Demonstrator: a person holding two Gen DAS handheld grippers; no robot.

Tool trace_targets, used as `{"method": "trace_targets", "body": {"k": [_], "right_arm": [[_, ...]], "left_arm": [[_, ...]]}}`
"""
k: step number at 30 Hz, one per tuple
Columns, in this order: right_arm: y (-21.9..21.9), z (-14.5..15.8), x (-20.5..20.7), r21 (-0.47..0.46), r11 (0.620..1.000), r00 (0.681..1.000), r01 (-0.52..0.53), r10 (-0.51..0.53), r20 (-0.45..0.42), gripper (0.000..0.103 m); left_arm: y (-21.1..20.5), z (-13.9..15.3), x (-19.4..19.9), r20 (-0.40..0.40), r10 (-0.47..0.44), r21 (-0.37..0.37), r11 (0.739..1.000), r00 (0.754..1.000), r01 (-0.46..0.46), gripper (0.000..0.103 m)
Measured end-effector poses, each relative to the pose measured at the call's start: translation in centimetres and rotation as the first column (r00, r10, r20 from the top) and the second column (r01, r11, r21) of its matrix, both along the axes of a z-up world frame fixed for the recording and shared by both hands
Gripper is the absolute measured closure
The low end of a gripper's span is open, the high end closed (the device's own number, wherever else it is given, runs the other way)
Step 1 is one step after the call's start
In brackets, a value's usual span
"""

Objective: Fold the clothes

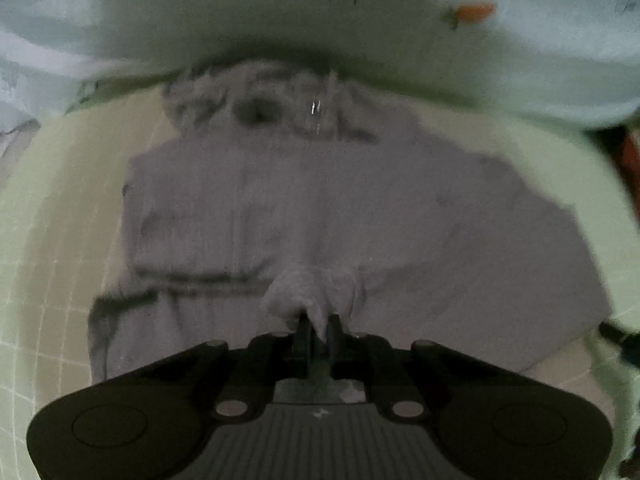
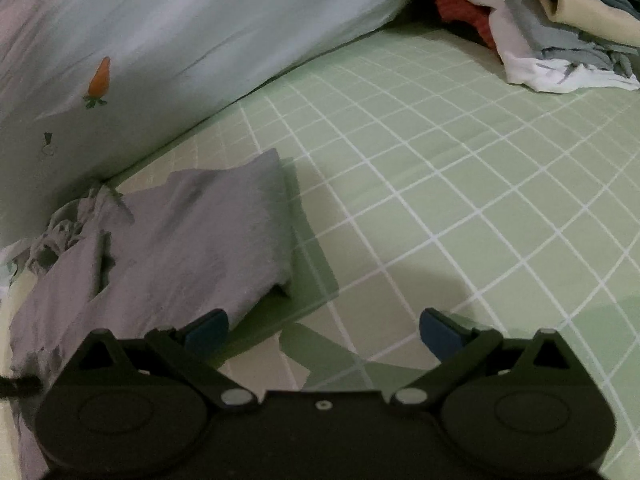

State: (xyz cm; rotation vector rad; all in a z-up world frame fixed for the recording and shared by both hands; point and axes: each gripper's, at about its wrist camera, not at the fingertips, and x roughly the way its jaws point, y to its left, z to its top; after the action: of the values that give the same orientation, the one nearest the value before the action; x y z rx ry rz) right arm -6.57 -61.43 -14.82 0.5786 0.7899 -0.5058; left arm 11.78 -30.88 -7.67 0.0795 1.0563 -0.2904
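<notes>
- Left claw (image 1: 316, 330) pinches a bunched fold of the grey shirt (image 1: 340, 216).
- Shirt lies on the checked bed (image 2: 460, 184), beside a pale pillow (image 2: 192, 36).
- Right claw (image 2: 322, 330) spread wide, empty, just beside the shirt's edge.

My left camera looks down close on the grey garment (image 1: 320, 208); my right sees it at nine o'clock (image 2: 180, 232).

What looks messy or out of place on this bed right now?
The grey garment's far end is bunched against the pale blue pillow, not flat. A heap of unfolded clothes sits at the far corner. The left gripper pinches a grey fold; the right gripper is open.
</notes>
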Motion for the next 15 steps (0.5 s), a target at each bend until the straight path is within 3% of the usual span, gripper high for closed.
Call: {"method": "trace_targets", "body": {"k": [5, 9, 12, 15], "right_arm": [[0.6, 0.1, 0.0, -0.016, 1.000, 0.999, -0.003, 0.003, -0.033, 0.000], [1.2, 0.0, 0.2, -0.026, 1.000, 0.998, -0.010, 0.009, -0.064, 0.000], [2.0, -0.2, 0.6, -0.043, 0.998, 0.995, -0.041, 0.037, -0.091, 0.000], [2.8, -0.3, 1.2, -0.062, 0.995, 0.991, -0.073, 0.065, -0.119, 0.000]], "left_arm": [[2.0, 4.8, 1.4, 0.098, 0.047, -0.140, 0.990, 0.994, -0.033, 0.095], [4.7, 10.0, 3.4, 0.218, 0.096, -0.227, 0.973, 0.971, -0.045, 0.095], [8.9, 13.8, 5.0, 0.310, 0.196, -0.278, 0.955, 0.930, -0.109, 0.095], [13.9, 15.8, 6.4, 0.394, 0.341, -0.269, 0.931, 0.854, -0.247, 0.095]]}}
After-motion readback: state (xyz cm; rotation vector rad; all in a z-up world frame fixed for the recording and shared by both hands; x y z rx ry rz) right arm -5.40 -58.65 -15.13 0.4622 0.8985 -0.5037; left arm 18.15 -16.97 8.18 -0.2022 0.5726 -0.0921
